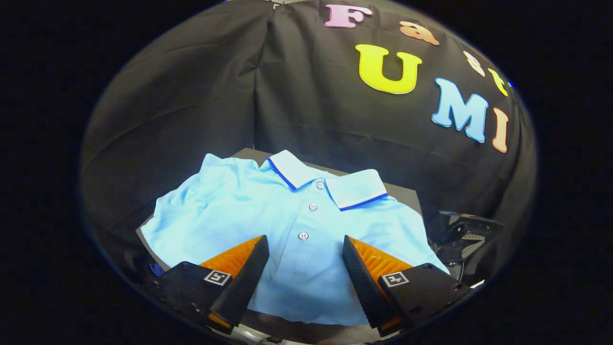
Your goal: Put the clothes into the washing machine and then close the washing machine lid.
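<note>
A light blue polo shirt (268, 215) with a white collar edged in dark blue lies spread on a dark flat surface (407, 194). Its button placket runs toward me, between the fingers. My gripper (305, 244) is open above the shirt's lower front, one finger on each side of the placket. The lowest visible button sits just ahead of the gap between the fingertips. Nothing is between the fingers but the cloth below them, and I cannot tell whether they touch it.
The booth's black cloth wall hangs close behind the shirt. A dark device with angular parts (462, 237) sits to the right of the shirt, beyond the right finger.
</note>
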A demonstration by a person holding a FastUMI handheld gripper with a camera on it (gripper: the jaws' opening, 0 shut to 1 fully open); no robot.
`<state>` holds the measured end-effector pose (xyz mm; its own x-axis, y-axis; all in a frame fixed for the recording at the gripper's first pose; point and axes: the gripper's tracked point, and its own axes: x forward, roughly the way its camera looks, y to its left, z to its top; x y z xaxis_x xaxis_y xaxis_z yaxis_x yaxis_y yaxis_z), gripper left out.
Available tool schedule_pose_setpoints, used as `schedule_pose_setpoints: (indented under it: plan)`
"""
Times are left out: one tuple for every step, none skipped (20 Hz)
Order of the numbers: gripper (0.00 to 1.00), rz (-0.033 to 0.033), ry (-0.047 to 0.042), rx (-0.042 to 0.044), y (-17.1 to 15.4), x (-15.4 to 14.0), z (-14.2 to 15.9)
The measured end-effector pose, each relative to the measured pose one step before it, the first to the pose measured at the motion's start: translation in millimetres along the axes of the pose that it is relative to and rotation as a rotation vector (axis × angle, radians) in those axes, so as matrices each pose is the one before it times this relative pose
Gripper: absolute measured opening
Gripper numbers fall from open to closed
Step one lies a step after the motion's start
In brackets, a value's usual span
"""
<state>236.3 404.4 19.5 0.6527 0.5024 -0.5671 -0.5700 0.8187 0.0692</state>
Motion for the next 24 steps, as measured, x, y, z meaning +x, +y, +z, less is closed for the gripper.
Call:
schedule_pose_setpoints:
  plan:
    - [0.98, 0.00424, 0.00023, 0.00947, 3.63, -0.73, -2.22]
    - [0.98, 0.01898, -0.00315, 0.00295, 4.72, 1.63, -2.92]
    - [0.92, 0.00102, -0.01019, -0.00385, -0.45, -0.59, 4.03]
    - [0.92, 0.00002, 0.01379, -0.00641, -0.99, 1.53, -3.52]
    - [0.92, 0.01059, -0.00642, 0.00329, 2.19, -2.57, 2.63]
    - [0.92, 0.03004, 0.01896, 0.00875, 7.54, -0.29, -3.21]
    - [0.6, 0.00542, -0.01106, -0.00258, -0.34, 0.28, 3.27]
    - [0.54, -0.00224, 0.00742, -0.01995, -1.54, 1.2, -3.31]
    - [0.34, -0.01102, 0.00009, 0.00388, 0.3, -0.93, 1.66]
    - [0.14, -0.0108, -0.00021, -0.00547, -0.88, -5.5, 1.49]
    - [0.08, -0.00879, 0.0033, 0.0109, 0.3, 4.63, -1.07]
    - [0.01, -0.0046, -0.01533, -0.00451, -0.07, 3.51, 3.55]
    - [0.01, -0.00495, 0.00303, -0.00809, 1.72, -3.99, -1.38]
    - [0.02, -0.00069, -0.00538, -0.00362, 0.48, -0.04, 0.65]
    - [0.02, 0.00162, 0.00121, 0.00246, 0.62, 0.04, -0.37]
    - [0.02, 0.00376, 0.00181, 0.00681, -0.61, 0.54, 0.83]
    - [0.02, 0.00448, -0.00354, 0.00495, -0.26, 0.08, 0.19]
    - [0.02, 0.00514, 0.00118, 0.00134, -0.54, -1.0, 0.48]
    - [0.02, 0.0032, -0.00487, -0.00153, -0.17, -1.04, 1.02]
    - [0.02, 0.0034, -0.00334, -0.00362, -0.54, -2.71, 1.39]
    - [0.02, 0.00413, -0.00873, -0.00361, 0.88, -3.22, 0.93]
    - [0.01, 0.00447, -0.01031, -0.00061, -0.6, -3.83, 3.31]
    - [0.01, 0.00691, -0.00976, 0.00479, 1.65, -4.66, 2.32]
    - [0.01, 0.00952, -0.00709, 0.00875, 0.74, -4.9, 4.18]
